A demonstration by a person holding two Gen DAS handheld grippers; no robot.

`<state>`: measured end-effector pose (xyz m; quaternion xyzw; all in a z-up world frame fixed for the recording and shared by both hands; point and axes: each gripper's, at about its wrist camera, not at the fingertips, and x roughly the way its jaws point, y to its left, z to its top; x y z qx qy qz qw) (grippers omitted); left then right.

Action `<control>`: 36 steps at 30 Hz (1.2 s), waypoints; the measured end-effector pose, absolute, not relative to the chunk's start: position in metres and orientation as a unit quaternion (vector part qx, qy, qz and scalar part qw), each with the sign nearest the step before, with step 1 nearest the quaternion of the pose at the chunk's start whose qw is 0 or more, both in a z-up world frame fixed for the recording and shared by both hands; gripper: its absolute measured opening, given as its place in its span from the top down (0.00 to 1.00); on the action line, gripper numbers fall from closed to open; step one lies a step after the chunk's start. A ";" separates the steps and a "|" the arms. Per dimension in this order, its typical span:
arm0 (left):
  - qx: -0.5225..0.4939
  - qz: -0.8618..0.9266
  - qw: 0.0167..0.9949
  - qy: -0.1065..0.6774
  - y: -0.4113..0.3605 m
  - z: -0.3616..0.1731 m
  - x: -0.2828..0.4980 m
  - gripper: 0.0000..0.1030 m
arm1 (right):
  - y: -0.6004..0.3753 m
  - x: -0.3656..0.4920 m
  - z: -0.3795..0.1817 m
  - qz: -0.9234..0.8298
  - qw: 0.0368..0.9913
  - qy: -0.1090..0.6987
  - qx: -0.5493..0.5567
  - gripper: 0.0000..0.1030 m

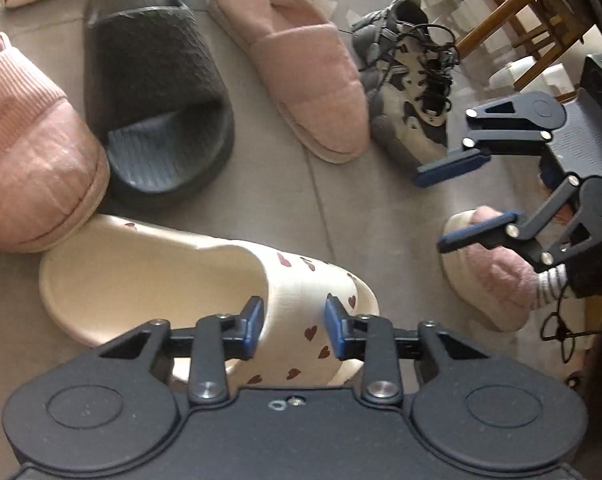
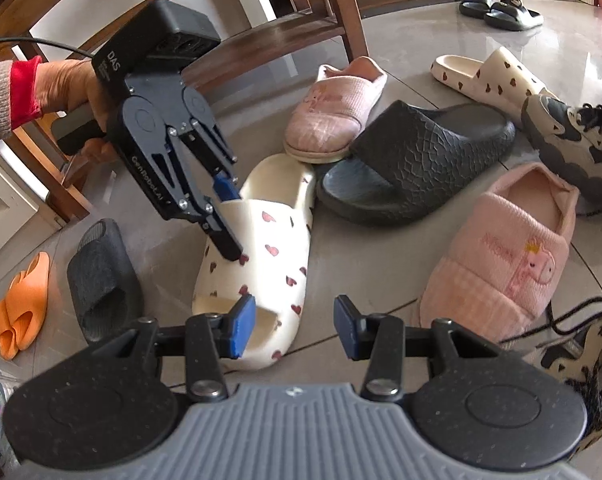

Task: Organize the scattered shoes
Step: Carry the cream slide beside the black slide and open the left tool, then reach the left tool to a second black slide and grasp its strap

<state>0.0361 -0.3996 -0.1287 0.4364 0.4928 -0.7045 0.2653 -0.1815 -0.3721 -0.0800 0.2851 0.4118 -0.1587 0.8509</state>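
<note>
The left claw (image 1: 294,328) points steeply down, its blue pads (image 1: 254,328) straddling the strap of a cream foam slide printed with dark red hearts (image 1: 205,280) lying on the grey tiled floor (image 1: 301,200); whether they press it I cannot tell. A hand (image 2: 71,92) in a red cuff grips its handle. The right claw (image 2: 295,326) hangs half-open and empty above the same slide. Beyond lie a black textured slide (image 1: 157,92) and pink quilted slippers (image 1: 301,80), then a grey laced sneaker (image 1: 405,92).
</note>
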 end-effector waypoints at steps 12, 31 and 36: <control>0.394 -0.721 0.167 0.544 -0.292 -0.142 -0.019 0.90 | -0.357 -0.197 -0.073 -0.177 0.845 0.402 0.304 0.54; 0.339 -0.755 0.266 0.494 -0.278 -0.096 -0.003 0.65 | -0.346 -0.209 -0.062 -0.192 0.849 0.396 0.291 0.54; 0.243 -0.706 0.477 0.463 -0.316 -0.086 0.045 0.54 | -0.367 -0.200 -0.064 -0.192 0.852 0.387 0.297 0.54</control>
